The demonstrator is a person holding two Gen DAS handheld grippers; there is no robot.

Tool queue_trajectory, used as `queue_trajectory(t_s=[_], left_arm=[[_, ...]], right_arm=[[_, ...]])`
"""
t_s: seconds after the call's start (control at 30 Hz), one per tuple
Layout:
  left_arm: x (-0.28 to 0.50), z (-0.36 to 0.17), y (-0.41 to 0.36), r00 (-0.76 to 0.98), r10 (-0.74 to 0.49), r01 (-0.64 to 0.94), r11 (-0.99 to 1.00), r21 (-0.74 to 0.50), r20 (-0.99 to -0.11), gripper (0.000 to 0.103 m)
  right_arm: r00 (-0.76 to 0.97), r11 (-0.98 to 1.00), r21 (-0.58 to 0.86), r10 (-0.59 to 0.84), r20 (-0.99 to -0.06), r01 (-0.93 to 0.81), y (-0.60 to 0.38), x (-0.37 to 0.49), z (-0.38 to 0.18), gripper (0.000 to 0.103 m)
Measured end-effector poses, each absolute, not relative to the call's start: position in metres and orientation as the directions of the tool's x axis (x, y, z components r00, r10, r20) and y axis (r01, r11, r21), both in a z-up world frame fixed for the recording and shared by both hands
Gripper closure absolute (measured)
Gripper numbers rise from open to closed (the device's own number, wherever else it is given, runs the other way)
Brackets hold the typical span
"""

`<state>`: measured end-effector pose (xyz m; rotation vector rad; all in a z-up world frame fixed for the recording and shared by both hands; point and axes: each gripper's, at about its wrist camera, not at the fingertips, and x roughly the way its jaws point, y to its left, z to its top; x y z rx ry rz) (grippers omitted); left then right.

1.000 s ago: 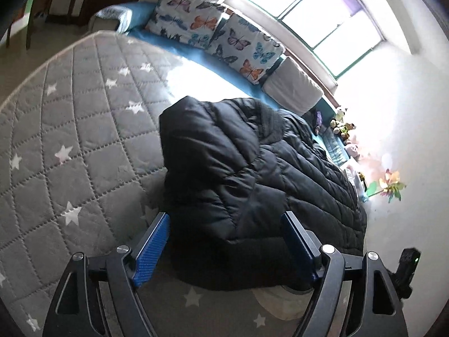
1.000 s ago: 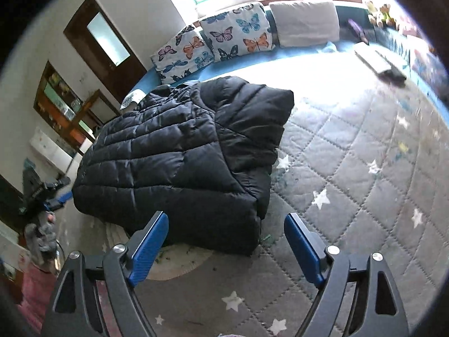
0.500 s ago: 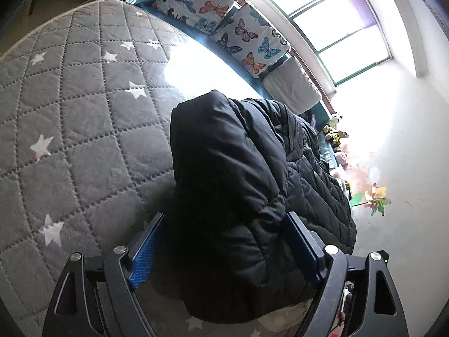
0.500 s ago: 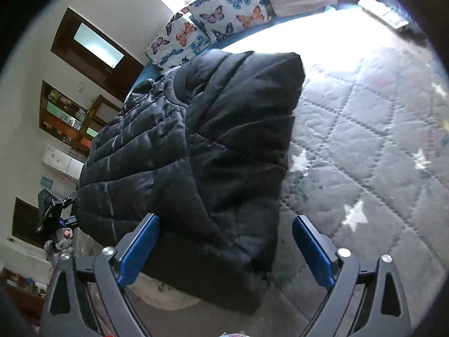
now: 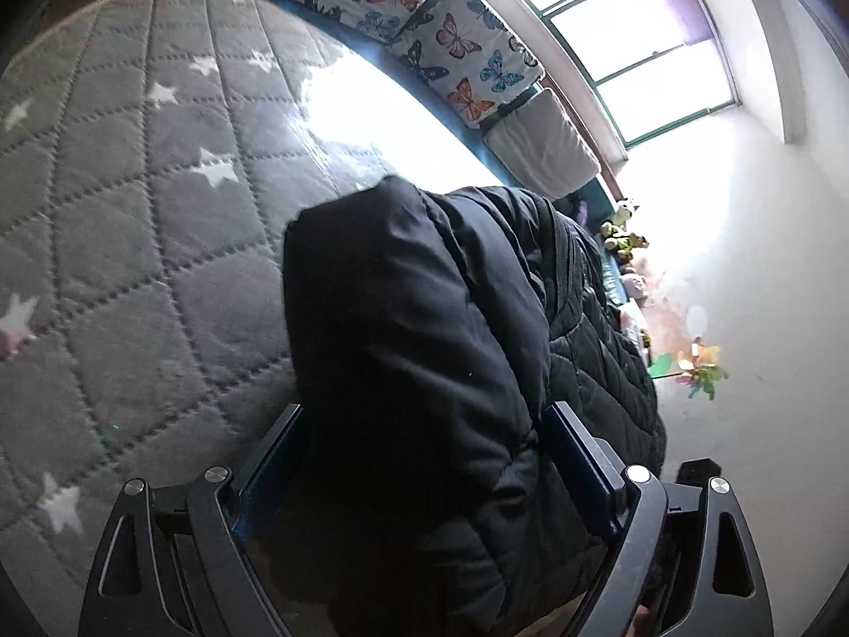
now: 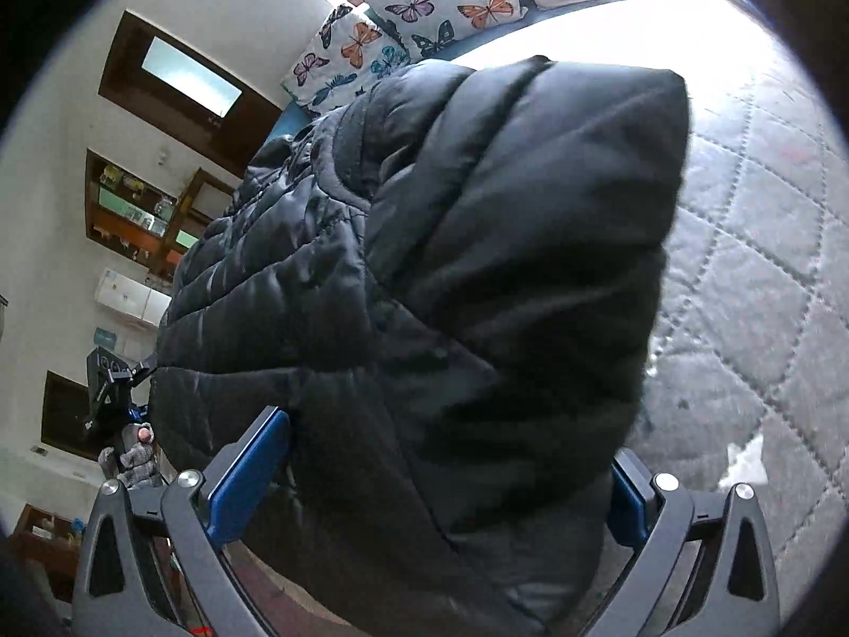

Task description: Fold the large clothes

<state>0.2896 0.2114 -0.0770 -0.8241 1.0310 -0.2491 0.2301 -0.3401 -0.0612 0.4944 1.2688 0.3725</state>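
Note:
A black puffer jacket (image 5: 414, 318) lies folded on a grey quilted mattress (image 5: 132, 212) with white stars. My left gripper (image 5: 424, 411) straddles the jacket's near end. Its jaws are opening, and the padded cloth fills the gap between the blue fingers (image 5: 276, 456) without being pinched. In the right wrist view the jacket (image 6: 504, 239) bulges up close, on the same mattress (image 6: 769, 265). My right gripper (image 6: 445, 438) stands wide around a thick fold. Its left pad (image 6: 249, 472) is clear of the cloth, while the right one is half hidden behind it.
Butterfly pillows (image 5: 456, 37) and a white cushion (image 5: 541, 154) line the far side under a bright window (image 5: 637, 26). Plush toys (image 5: 621, 233) and a paper pinwheel (image 5: 700, 366) sit by the wall. A wooden shelf (image 6: 138, 212) and dark door (image 6: 185, 85) stand beyond the bed.
Both grippers have come down and forward onto the jacket, which now fills the gap between each pair of fingers. Both pairs of jaws stand wider than before.

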Motion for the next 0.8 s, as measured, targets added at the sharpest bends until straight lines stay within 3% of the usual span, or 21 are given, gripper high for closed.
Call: queue_trajectory(t_s=[0.4, 0.8], left_arm=[[0.322, -0.097, 0.193, 0.484, -0.632, -0.186, 0.602, -0.777, -0.606, 0.008], [0.317, -0.102, 0.189, 0.466, -0.629, -0.192, 0.615, -0.765, -0.623, 0.007]], right_arm=[[0.268, 0.833, 0.552, 0.524, -0.809, 0.036, -0.346, 0.217, -0.055, 0.0], [0.285, 0.831, 0.556, 0.528, -0.8, 0.021, -0.341, 0.221, -0.053, 0.0]])
